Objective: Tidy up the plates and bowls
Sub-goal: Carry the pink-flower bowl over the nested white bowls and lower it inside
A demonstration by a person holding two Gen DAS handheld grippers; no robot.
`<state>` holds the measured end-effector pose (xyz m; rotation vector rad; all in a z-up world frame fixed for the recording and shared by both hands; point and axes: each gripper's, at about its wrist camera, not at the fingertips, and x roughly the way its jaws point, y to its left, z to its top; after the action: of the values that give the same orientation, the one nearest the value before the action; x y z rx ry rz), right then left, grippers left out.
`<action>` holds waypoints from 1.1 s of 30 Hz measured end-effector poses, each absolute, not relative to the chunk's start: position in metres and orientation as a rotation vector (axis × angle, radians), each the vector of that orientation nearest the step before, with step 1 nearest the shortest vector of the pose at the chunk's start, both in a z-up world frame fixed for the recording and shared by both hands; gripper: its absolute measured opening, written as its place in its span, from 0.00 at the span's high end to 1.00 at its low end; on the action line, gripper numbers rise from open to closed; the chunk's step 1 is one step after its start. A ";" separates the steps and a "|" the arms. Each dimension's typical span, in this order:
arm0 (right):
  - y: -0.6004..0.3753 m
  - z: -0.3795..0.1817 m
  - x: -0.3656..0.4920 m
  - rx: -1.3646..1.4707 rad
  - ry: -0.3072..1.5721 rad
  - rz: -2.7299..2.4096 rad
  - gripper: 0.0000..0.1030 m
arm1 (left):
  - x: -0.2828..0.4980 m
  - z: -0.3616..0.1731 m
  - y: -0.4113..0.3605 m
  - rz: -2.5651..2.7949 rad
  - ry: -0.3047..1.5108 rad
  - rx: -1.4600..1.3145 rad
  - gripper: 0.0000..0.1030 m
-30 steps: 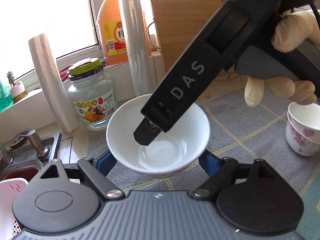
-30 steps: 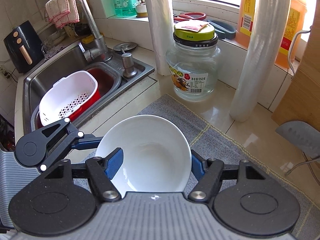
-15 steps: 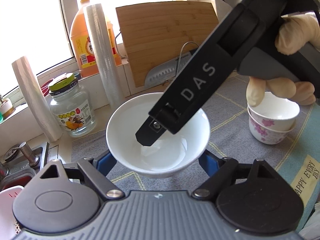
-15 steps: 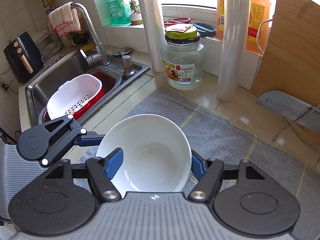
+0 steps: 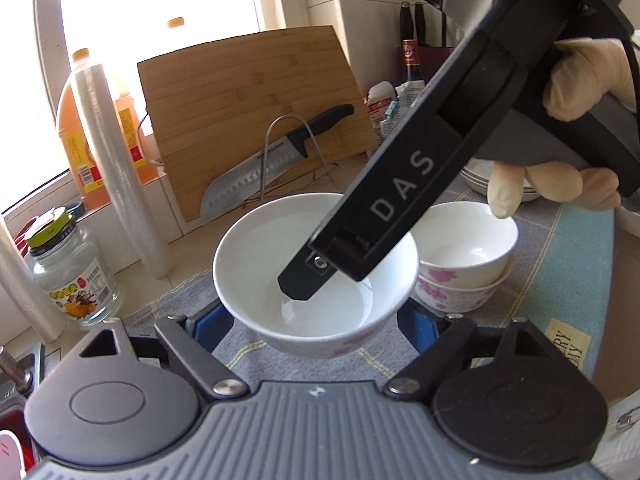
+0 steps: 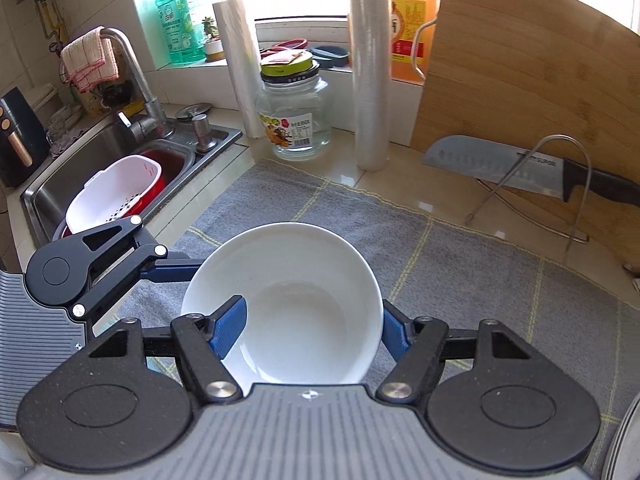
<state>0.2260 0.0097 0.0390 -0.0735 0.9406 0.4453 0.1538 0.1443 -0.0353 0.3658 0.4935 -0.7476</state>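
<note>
A white bowl with pink flowers on its outside hangs above the grey mat, held by both grippers. My left gripper is shut on it, a blue pad on each side of its lower wall. My right gripper is shut on the same bowl, with one finger reaching inside from the upper right and the other outside the rim. Just right of the held bowl, two stacked flowered bowls stand on the mat. Behind them is a pile of white plates.
A cutting board leans at the back with a knife on a wire stand. A glass jar, two film rolls and an orange bottle stand by the window. The sink with a white basket lies left. A gloved hand holds the right gripper.
Both grippers carried the bowl to the right across the mat. The jar and sink slid off to the left, and the flowered bowl stack now sits close beside the held bowl.
</note>
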 end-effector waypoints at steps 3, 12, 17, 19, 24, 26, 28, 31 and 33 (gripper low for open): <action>-0.006 0.041 0.219 -0.061 0.936 0.394 0.27 | 0.154 -0.032 0.130 -0.796 0.475 0.376 0.15; -0.056 0.048 0.195 -0.026 0.924 0.252 0.27 | 0.152 -0.026 0.086 -0.941 0.428 0.396 0.15; -0.080 0.048 0.186 -0.018 0.925 0.187 0.27 | 0.153 -0.027 0.061 -0.997 0.425 0.391 0.15; -0.087 0.047 0.184 -0.011 0.928 0.170 0.27 | 0.150 -0.029 0.055 -1.012 0.433 0.383 0.15; -0.096 0.039 0.182 -0.004 0.944 0.149 0.27 | 0.153 -0.037 0.046 -1.036 0.487 0.349 0.15; -0.098 0.035 0.181 0.004 0.953 0.150 0.27 | 0.153 -0.041 0.043 -1.037 0.506 0.344 0.15; -0.100 0.030 0.182 0.014 0.963 0.152 0.27 | 0.155 -0.045 0.041 -1.038 0.525 0.338 0.15; -0.099 0.025 0.182 0.011 0.970 0.158 0.27 | 0.156 -0.049 0.042 -1.037 0.543 0.331 0.15; -0.099 0.023 0.184 0.013 0.974 0.158 0.27 | 0.158 -0.051 0.042 -1.034 0.550 0.329 0.15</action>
<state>0.1836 -0.0994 0.0225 0.0126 0.9740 0.1576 0.1576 0.0416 -0.0506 0.3285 0.5498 -1.0341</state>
